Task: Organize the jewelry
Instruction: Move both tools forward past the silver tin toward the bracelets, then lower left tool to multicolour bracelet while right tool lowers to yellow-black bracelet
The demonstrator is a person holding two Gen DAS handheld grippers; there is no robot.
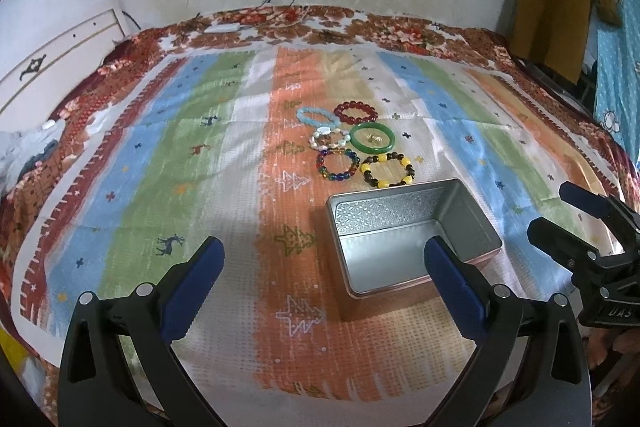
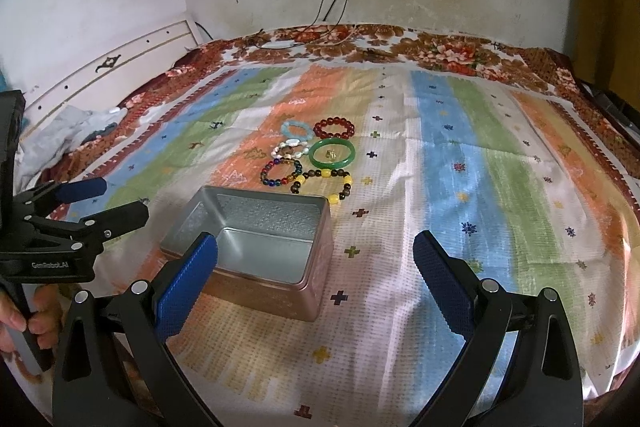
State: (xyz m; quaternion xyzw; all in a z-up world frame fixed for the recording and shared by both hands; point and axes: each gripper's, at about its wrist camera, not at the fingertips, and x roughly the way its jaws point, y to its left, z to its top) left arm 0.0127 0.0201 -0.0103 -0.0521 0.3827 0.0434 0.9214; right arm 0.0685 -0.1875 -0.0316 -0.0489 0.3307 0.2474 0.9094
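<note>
Both claws hover spread and empty above the bed [image 1: 200,155]: the left claw [image 1: 324,263] has the open tin box [image 1: 472,223] at about 1 o'clock, its right finger overlapping the box's near rim. From the right claw [image 2: 316,259], the box [image 2: 316,227] lies at 11 o'clock. The bracelets [image 1: 352,143] lie clustered on the striped cloth just beyond the box, at 12 o'clock, well apart from either claw.

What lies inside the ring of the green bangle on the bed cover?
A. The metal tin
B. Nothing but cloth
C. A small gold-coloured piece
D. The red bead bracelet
C: both wrist views show a small gold-coloured piece lying on the cloth within the green bangle, apart from the other bracelets.
</note>
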